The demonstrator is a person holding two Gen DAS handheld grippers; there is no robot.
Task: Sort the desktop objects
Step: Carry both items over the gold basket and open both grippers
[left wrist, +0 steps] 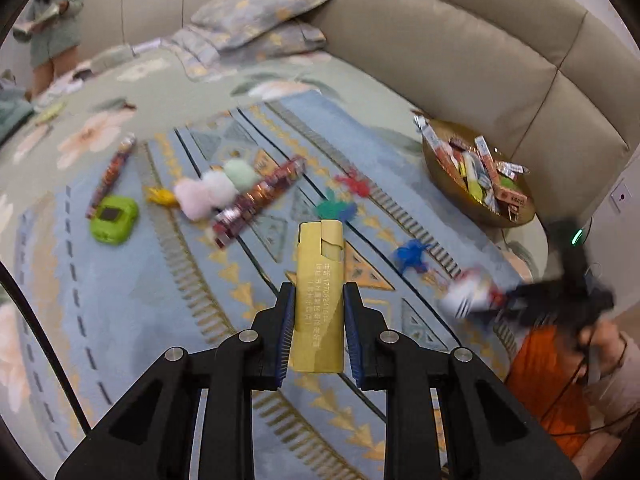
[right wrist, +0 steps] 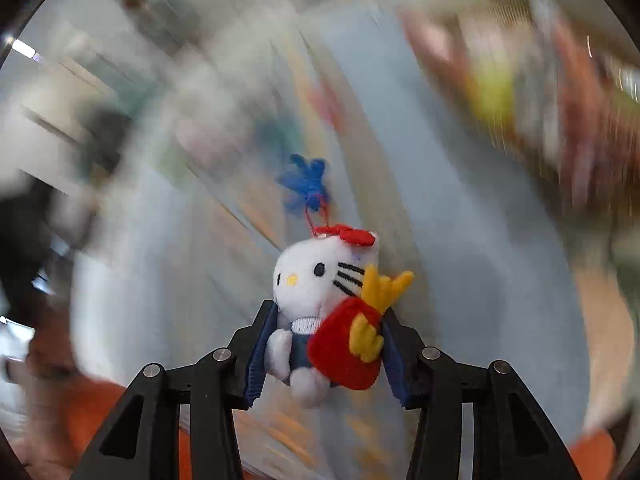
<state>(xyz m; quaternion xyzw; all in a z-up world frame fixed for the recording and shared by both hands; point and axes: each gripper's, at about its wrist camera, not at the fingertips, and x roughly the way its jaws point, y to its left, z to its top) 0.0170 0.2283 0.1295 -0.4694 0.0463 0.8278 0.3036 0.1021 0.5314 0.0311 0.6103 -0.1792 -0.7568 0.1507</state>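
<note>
Left tongs (left wrist: pixel 318 320) around gold lighter (left wrist: pixel 319 292)

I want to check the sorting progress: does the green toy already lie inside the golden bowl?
No, the green toy lies on the blue patterned cloth, far left of the golden bowl, which holds snack packets.

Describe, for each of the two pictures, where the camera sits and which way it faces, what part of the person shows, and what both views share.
Left wrist: on the left gripper, looking down along its fingers at the patterned mat; it clamps a gold lighter; an orange sleeve shows.
Right wrist: on the right gripper, angled down over a blurred mat, gripping a white cat plush.
Shared: the blue tassel toy and the mat.
</note>
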